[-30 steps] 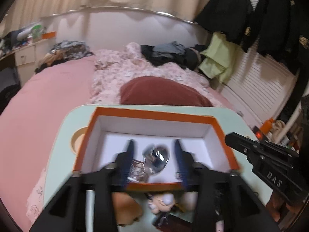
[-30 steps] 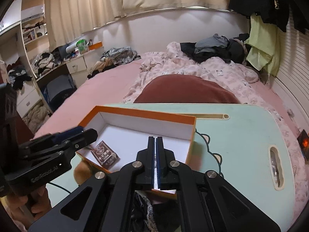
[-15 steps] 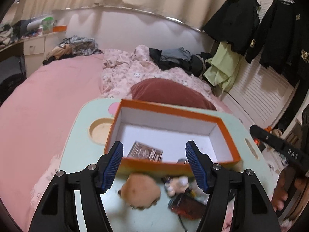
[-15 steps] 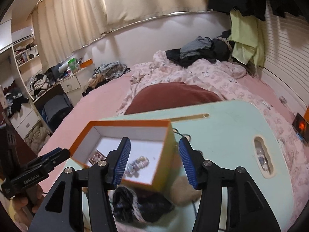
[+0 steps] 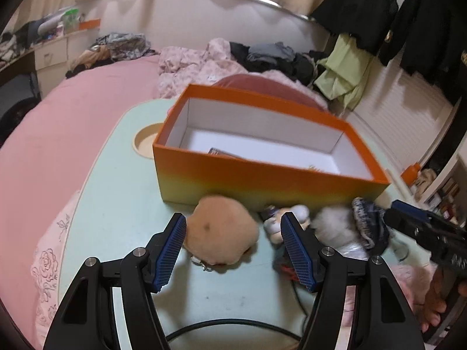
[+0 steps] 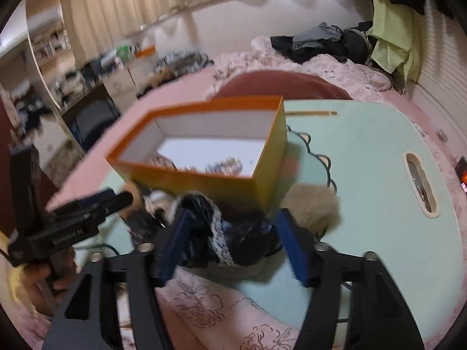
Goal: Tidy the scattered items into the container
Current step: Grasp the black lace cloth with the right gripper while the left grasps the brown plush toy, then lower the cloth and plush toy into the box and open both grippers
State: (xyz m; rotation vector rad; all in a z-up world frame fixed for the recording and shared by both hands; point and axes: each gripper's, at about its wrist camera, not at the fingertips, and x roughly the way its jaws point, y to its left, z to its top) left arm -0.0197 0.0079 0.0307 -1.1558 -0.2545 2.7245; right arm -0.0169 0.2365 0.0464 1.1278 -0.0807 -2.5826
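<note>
Now both grippers, the left gripper and the right gripper, are wide open and empty, low by the near toys, ready to grab one for the box.

Box contents mostly behind its near wall; small figure partly behind the left claw.

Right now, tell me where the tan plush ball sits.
In the left wrist view, the tan plush ball lies on the mint table against the orange box, between the left gripper fingers.
</note>
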